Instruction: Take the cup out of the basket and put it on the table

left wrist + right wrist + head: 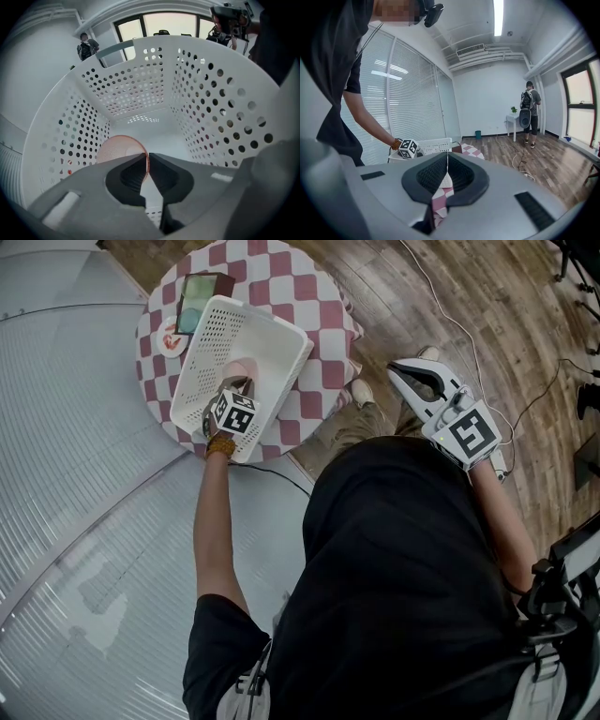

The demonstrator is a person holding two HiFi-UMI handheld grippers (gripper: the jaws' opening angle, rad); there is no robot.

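While the left gripper [145, 157] pinches the cup [119, 147] by its rim inside the basket [140, 89], the right gripper [447, 161] — closed, empty — hangs well apart.
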